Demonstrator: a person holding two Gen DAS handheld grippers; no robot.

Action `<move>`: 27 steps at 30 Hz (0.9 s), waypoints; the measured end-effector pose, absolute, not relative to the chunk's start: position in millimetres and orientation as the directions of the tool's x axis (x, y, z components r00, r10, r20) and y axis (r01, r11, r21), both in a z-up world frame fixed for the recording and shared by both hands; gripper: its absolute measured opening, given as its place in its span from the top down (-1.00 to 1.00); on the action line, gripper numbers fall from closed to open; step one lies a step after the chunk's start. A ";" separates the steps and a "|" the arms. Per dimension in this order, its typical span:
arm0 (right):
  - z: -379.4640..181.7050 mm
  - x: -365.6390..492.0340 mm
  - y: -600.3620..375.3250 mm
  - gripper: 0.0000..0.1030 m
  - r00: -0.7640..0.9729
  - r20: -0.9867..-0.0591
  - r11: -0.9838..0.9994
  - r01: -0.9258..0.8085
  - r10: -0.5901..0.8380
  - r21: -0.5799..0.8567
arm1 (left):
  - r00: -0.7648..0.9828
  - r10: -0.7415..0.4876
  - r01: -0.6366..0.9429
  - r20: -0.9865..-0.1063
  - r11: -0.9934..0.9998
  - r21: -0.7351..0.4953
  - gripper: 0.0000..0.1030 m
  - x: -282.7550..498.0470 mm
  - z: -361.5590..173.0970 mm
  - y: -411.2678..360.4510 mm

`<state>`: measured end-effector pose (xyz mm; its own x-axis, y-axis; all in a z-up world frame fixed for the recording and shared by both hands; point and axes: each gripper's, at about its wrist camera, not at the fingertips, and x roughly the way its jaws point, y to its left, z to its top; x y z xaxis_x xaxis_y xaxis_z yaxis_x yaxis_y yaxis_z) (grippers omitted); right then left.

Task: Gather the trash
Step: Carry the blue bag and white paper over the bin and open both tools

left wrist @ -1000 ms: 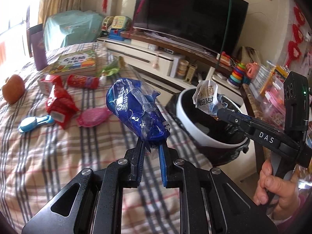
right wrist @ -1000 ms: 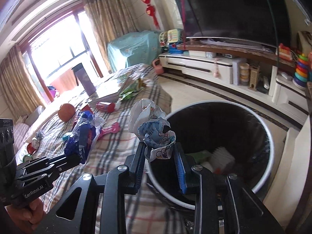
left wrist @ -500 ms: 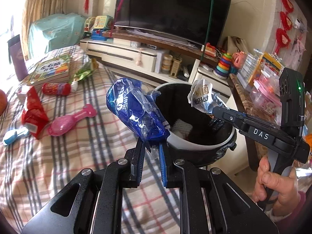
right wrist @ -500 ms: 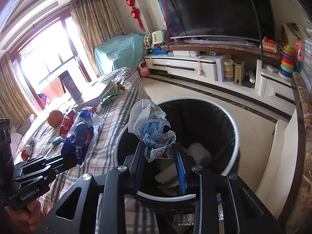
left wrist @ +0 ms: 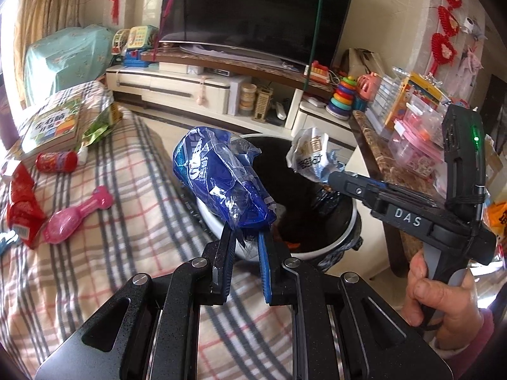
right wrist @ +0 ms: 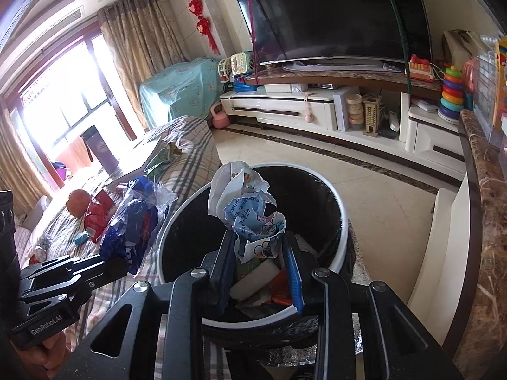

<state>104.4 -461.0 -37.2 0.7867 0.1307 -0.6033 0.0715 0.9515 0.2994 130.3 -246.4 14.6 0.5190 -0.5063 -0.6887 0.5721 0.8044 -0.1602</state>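
My left gripper (left wrist: 245, 237) is shut on a crumpled blue plastic wrapper (left wrist: 221, 180), held at the near left rim of the white-rimmed black trash bin (left wrist: 336, 243). My right gripper (right wrist: 259, 247) is shut on a crumpled white and light-blue paper wrapper (right wrist: 250, 215), held over the bin's opening (right wrist: 339, 209). The bin holds white and orange scraps (right wrist: 253, 281). In the left wrist view the right gripper (left wrist: 332, 177) comes in from the right with its wrapper (left wrist: 310, 158) above the bin. In the right wrist view the left gripper (right wrist: 117, 259) and blue wrapper (right wrist: 133, 224) are at left.
A plaid-covered table (left wrist: 111, 221) holds a red packet (left wrist: 22, 202), a pink toy spoon (left wrist: 76, 215), a red can (left wrist: 57, 161), a green wrapper (left wrist: 98, 129) and a book (left wrist: 54, 123). A brown marble counter (right wrist: 488, 215) stands right of the bin. A TV stand (right wrist: 317, 107) lies beyond.
Both grippers have moved toward the bin with their wrappers still held. The right one is now above the bin's opening, the left at its rim.
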 end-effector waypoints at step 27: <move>-44.9 119.6 -477.0 0.21 0.769 -0.625 0.942 0.100 0.130 0.319 | 0.456 -0.536 0.608 -0.710 0.771 -0.192 0.62 149.6 4.0 -280.3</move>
